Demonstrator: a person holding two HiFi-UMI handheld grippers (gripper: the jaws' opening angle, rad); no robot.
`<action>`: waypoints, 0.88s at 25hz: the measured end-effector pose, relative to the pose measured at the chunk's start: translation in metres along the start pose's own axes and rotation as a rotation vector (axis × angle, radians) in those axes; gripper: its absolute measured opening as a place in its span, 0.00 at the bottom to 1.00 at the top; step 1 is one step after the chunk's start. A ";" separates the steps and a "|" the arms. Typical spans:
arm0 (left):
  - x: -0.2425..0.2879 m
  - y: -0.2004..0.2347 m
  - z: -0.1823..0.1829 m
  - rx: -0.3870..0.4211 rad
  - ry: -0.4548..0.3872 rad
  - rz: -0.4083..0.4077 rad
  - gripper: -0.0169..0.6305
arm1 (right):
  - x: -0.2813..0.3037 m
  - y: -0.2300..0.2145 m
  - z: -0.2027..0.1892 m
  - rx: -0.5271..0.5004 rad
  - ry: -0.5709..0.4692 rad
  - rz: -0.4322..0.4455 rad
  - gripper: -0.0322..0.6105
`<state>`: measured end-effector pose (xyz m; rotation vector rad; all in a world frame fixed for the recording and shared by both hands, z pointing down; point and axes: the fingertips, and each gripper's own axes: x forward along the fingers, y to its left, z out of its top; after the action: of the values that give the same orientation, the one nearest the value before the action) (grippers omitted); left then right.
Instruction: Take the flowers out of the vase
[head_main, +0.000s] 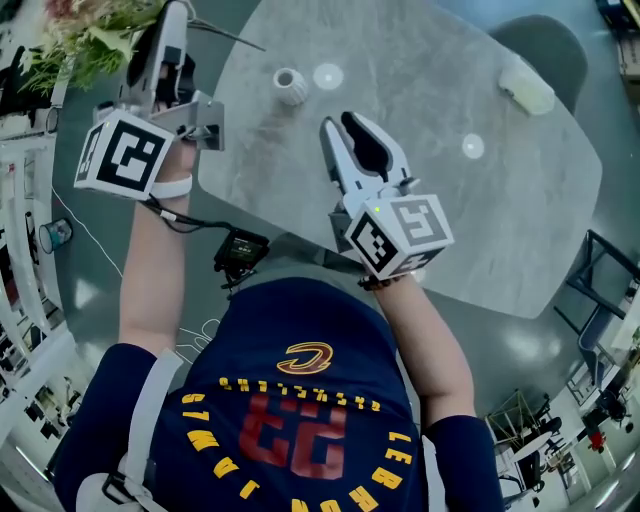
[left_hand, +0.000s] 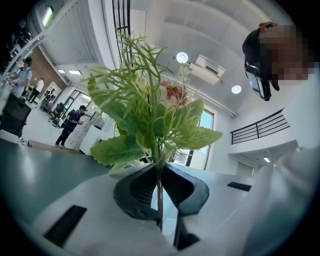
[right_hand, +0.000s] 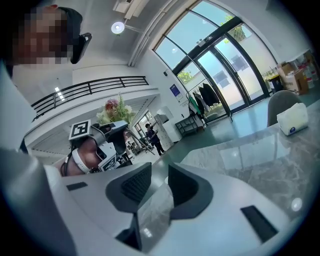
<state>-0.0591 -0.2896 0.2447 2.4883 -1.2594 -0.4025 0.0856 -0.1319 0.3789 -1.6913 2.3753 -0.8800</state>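
On our left gripper (left_hand: 160, 190) the fingers (left_hand: 135, 190) pinch the stems of the flowers (left_hand: 150, 110), held off the bench (head_main: 500, 200) at its far left, well apart from the white vase (head_main: 291, 86). We want a firm squeeze, bouquet upright. The right gripper (right_hand: 152, 185) hovers open and empty.

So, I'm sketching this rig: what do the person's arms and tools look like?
Both the left tool and right tool are white-grey with black ribbed pads, each carrying a cube of black-and-white square markers. A black cable trails from the left one, by a white wrist strap. The person wears a short-sleeved navy jersey with yellow and red print.
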 end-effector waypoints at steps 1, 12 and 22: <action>-0.002 -0.002 -0.001 0.001 0.001 -0.006 0.07 | 0.000 0.000 0.000 -0.003 0.004 0.000 0.21; -0.006 -0.008 -0.005 -0.047 0.002 -0.042 0.07 | -0.003 0.001 0.026 -0.037 -0.043 0.004 0.11; -0.007 -0.007 -0.003 -0.065 -0.012 -0.038 0.07 | -0.005 -0.002 0.038 -0.090 -0.043 0.018 0.06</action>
<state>-0.0568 -0.2790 0.2451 2.4615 -1.1858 -0.4613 0.1037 -0.1430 0.3474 -1.6990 2.4328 -0.7371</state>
